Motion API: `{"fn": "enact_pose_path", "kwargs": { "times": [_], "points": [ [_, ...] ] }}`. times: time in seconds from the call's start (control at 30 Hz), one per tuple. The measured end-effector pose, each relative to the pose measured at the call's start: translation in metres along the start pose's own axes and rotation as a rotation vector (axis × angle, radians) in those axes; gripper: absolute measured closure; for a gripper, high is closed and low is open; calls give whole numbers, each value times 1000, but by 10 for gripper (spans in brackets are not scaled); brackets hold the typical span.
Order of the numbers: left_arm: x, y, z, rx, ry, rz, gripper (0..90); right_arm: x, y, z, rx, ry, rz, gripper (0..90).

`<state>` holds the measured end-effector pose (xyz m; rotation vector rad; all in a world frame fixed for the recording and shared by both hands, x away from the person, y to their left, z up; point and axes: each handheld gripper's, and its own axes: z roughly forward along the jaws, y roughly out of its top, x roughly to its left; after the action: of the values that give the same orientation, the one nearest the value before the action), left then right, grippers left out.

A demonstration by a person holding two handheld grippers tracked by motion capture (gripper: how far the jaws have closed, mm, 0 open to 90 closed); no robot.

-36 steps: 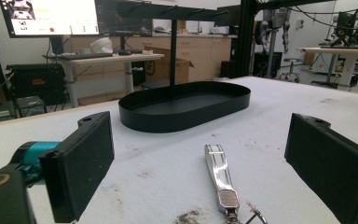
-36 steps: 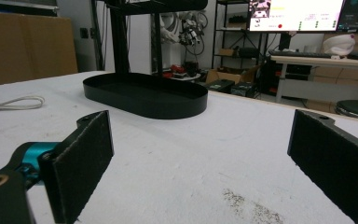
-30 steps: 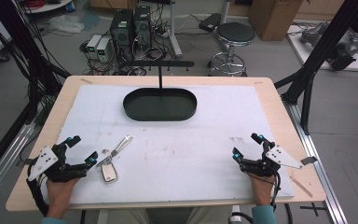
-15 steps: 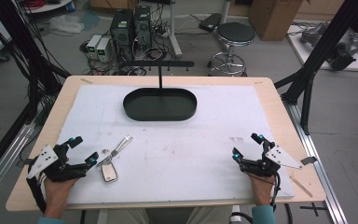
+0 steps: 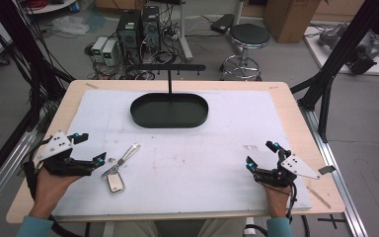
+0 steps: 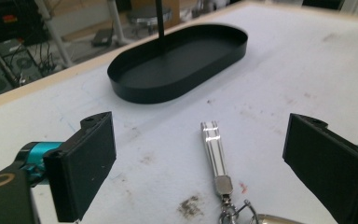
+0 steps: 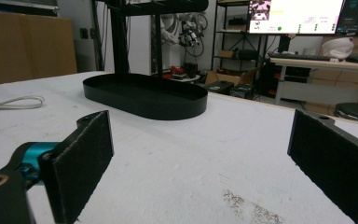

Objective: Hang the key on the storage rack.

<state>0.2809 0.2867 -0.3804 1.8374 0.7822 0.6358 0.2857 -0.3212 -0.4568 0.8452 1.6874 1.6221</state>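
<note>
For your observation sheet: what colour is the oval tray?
Black, the oval tray; clearest in the left gripper view.

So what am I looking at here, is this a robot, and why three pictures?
No robot: a person holds a hand-held gripper in each hand, the left hand-held gripper and the right hand-held gripper. Both are open and hold nothing. The high view looks down from above the table. The other two come from cameras riding on each gripper, looking out between its black jaws. On the table sit a black oval tray with an upright post, and a metal keychain lying just ahead of the left gripper.
</note>
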Motion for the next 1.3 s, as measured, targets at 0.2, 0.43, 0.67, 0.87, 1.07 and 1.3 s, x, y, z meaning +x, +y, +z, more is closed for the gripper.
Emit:
{"fn": "enact_pose_path", "kwargs": {
  "times": [0.2,0.43,0.67,0.87,1.07,1.3],
  "points": [
    [2,23,13,179,-17,35,99,0,0,0,-1,1,4,63],
    [4,32,34,350,-47,55,99,0,0,0,-6,0,1,63],
    [0,34,55,488,-66,84,99,1,0,-1,-2,-2,10,63],
    [-5,31,75,595,-93,106,101,0,0,-1,-8,-3,5,63],
    [-10,30,88,647,-102,107,109,0,0,-1,-8,-2,5,63],
    [-12,23,100,748,-103,121,128,0,0,-1,-12,-1,3,63]
  ]
}}
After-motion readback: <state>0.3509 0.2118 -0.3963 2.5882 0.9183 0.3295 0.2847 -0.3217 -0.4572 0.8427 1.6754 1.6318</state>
